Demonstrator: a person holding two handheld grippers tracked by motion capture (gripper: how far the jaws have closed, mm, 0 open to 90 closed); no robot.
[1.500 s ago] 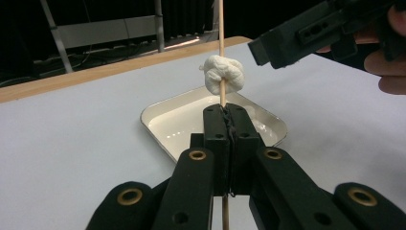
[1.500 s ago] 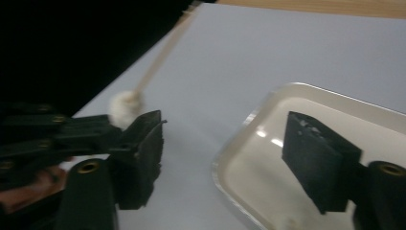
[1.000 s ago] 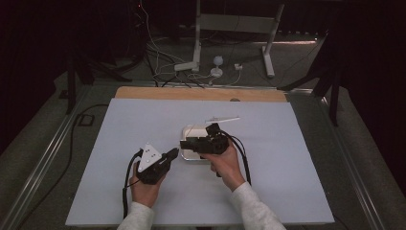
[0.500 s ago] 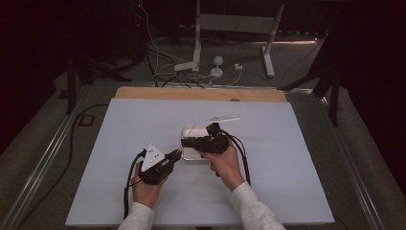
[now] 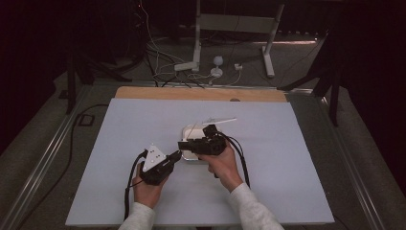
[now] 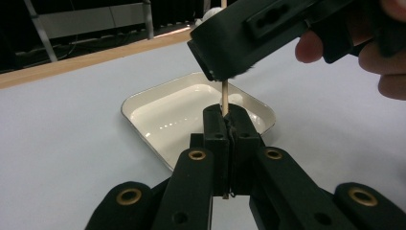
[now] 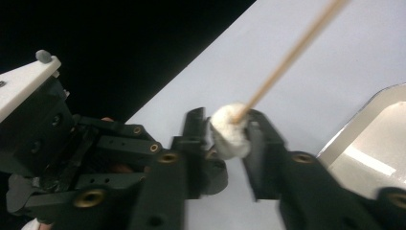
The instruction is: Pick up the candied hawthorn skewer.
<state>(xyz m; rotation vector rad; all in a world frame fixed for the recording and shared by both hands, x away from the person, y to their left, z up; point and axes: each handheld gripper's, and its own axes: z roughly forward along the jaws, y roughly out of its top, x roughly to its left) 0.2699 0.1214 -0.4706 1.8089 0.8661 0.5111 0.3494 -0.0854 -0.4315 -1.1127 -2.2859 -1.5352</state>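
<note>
— Looking along my left gripper [image 6: 225, 125], I see the jaws pressed tight together on a thin wooden skewer [image 6: 223, 98] that stands up out of them. Do you read it the same from above?

— In the high view the left gripper [image 5: 178, 154] sits at the near edge of the white dish [image 5: 189, 130], tips pointing toward the right one. I can't make out the stick from up there; it's too fine. What is it doing past the jaws?

— It rises straight into the underside of the right gripper, which hangs over it at the top of my left gripper view. Behind it lies the dish [image 6: 143, 103], shallow, rounded corners, glossy inside, resting on the pale table cover [image 6: 62, 143].

— And the right gripper?

— In its own view the right gripper [image 7: 229, 132] has a marshmallow [image 7: 231, 129] between its two black jaws, with the skewer [image 7: 287, 55] running out of it, up and away to the right. The jaws have just been opening a touch after closing in; one pad meets the marshmallow on the right, and on the left I cannot tell whether the pad still presses — the picture is blurred there. So it is nearly closed around the marshmallow, no more than that.

— From above the right gripper [image 5: 184, 143] lies over the dish, just beside the left one, my hand [image 5: 222, 163] behind it. A corner of the dish [image 7: 378, 143] shows at the right edge of the right gripper view.
</note>
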